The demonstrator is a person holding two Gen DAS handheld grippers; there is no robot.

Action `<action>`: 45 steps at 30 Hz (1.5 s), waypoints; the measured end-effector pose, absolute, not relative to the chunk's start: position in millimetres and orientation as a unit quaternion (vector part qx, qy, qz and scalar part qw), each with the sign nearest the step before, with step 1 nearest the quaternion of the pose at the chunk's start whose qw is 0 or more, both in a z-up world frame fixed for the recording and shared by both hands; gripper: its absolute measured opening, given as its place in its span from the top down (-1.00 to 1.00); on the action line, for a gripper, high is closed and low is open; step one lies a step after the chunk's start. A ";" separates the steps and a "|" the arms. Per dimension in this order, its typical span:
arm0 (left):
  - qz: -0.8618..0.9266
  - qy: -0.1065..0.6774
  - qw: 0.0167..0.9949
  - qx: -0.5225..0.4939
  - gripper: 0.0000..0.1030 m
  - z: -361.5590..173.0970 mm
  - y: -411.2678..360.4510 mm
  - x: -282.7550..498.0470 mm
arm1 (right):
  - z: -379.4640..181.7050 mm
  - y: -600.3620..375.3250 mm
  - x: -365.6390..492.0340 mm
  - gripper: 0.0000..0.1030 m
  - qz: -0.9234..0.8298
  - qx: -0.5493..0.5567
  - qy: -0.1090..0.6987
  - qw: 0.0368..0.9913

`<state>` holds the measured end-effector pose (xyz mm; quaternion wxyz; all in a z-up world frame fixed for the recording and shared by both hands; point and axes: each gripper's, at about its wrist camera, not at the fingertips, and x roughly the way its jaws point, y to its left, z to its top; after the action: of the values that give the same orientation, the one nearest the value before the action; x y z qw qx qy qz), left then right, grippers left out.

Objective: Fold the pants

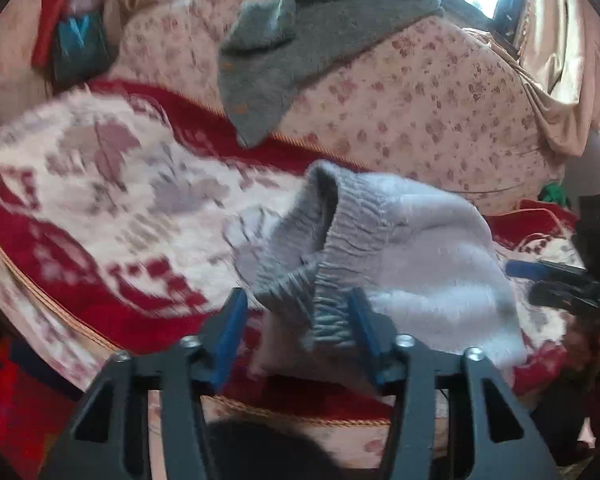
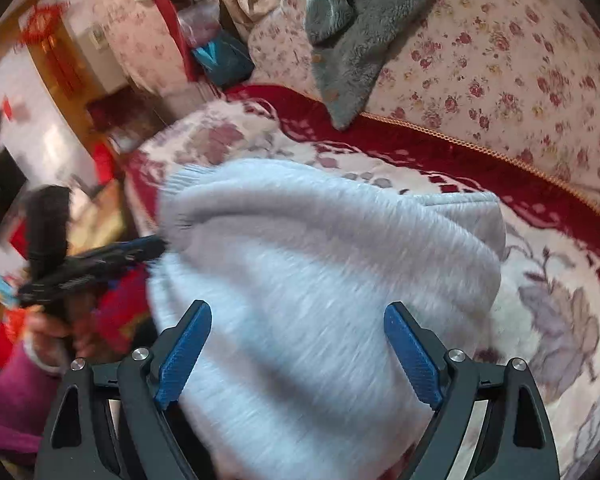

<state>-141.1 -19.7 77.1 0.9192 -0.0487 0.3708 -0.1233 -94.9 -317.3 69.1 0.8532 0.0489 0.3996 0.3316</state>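
Light grey fleece pants [image 1: 420,264] lie bunched on a red and white floral blanket [image 1: 112,184]. Their ribbed elastic waistband [image 1: 336,248] curls up between the blue pads of my left gripper [image 1: 298,320]. The jaws stand apart around the waistband without pinching it. In the right wrist view the pants [image 2: 320,280] fill the middle. My right gripper [image 2: 298,336] is open just above the cloth. The left gripper [image 2: 100,260] shows at the pants' left edge, in a hand. The right gripper [image 1: 560,284] shows at the far right of the left wrist view.
A dark grey fleece garment [image 1: 300,40] [image 2: 360,32] hangs over the sofa's floral back [image 1: 440,100]. A teal bag [image 2: 220,60] sits in the sofa's far corner. The seat's front edge [image 1: 300,416] has gold trim. Room furniture stands beyond at left [image 2: 52,80].
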 end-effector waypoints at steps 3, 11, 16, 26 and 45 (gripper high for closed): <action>-0.122 0.349 0.928 -0.040 -0.32 98.1 -21.7 -145.6 | 78.8 -324.9 -121.8 -0.79 0.348 0.027 0.377 0.858; -0.165 0.304 0.938 -0.013 -0.63 131.2 -73.6 -127.6 | 47.2 -277.8 -185.1 -0.12 0.315 -0.169 0.335 0.871; -0.179 0.320 0.930 -0.008 -0.63 120.5 -104.5 -101.5 | 21.9 -256.0 -188.1 0.44 0.265 -0.256 0.318 0.874; -0.158 0.367 0.916 -0.018 -0.63 80.5 -112.2 -58.1 | 29.9 -263.8 -217.1 0.70 0.293 -0.255 0.337 0.858; -0.119 0.353 0.928 -0.005 -0.65 64.3 -115.2 -33.5 | 73.9 -350.5 -85.0 -0.38 0.181 -0.090 0.326 0.923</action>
<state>-33.5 -115.2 64.3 0.9279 -0.0054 0.3531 -0.1192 -85.0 -350.5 73.9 0.9234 -0.0901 0.3263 0.1808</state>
